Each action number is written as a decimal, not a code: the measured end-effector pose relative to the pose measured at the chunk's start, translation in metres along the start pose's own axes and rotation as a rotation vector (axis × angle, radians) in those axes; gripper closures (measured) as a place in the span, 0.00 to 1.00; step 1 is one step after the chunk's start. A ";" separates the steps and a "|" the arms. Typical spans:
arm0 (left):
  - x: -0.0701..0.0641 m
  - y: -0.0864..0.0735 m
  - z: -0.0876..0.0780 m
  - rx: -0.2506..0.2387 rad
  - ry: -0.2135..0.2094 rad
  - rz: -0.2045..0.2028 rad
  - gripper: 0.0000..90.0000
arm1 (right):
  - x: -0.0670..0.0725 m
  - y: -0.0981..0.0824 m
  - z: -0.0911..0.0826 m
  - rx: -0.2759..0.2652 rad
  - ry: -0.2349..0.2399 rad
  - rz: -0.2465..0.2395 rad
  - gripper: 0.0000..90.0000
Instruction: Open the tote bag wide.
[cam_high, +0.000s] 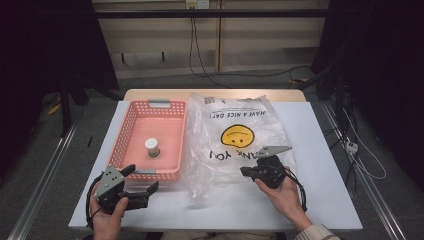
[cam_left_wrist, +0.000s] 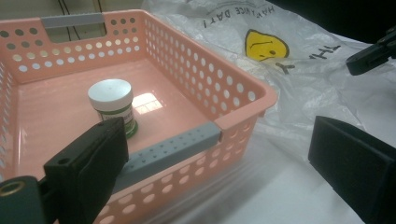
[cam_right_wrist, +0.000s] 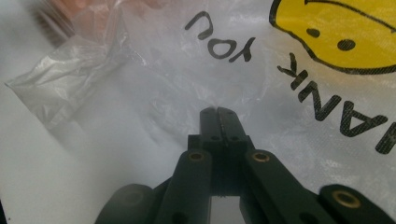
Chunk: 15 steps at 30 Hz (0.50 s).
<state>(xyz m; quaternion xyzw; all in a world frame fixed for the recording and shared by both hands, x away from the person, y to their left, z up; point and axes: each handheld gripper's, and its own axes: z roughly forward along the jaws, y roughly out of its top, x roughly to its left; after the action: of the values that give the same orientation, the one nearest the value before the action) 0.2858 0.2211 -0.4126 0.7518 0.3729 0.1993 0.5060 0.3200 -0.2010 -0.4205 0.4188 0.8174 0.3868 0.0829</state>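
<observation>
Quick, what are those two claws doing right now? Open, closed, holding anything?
Left claw: open, holding nothing, near the pink basket.
Right claw: jaws closed together over the plastic bag; whether they pinch the film cannot be told.

Grey floor (cam_high: 65, 150), beige wall (cam_high: 150, 35), dark sides.

glossy pink perforated plastic for the basket (cam_left_wrist: 196, 79), with matt grey handle strips (cam_left_wrist: 173, 151). thin, crinkled, translucent film on the plastic bag (cam_high: 240, 125), shiny in places. smooth white lid on the small jar (cam_left_wrist: 112, 105). matt black on the gripper jaws.
</observation>
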 end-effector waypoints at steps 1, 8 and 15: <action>0.000 0.000 0.001 0.003 -0.003 0.002 0.05 | 0.000 0.001 -0.001 -0.008 0.006 -0.006 1.00; 0.000 0.000 -0.001 -0.001 -0.006 0.013 0.05 | 0.000 0.005 0.000 -0.016 0.011 -0.019 1.00; 0.000 0.000 0.000 -0.002 -0.012 0.018 0.05 | -0.003 0.014 -0.004 -0.054 -0.004 -0.021 1.00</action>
<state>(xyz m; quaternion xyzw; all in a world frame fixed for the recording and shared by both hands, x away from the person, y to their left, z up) 0.2854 0.2211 -0.4121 0.7558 0.3628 0.1999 0.5071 0.3290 -0.2011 -0.4080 0.4087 0.8108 0.4070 0.0999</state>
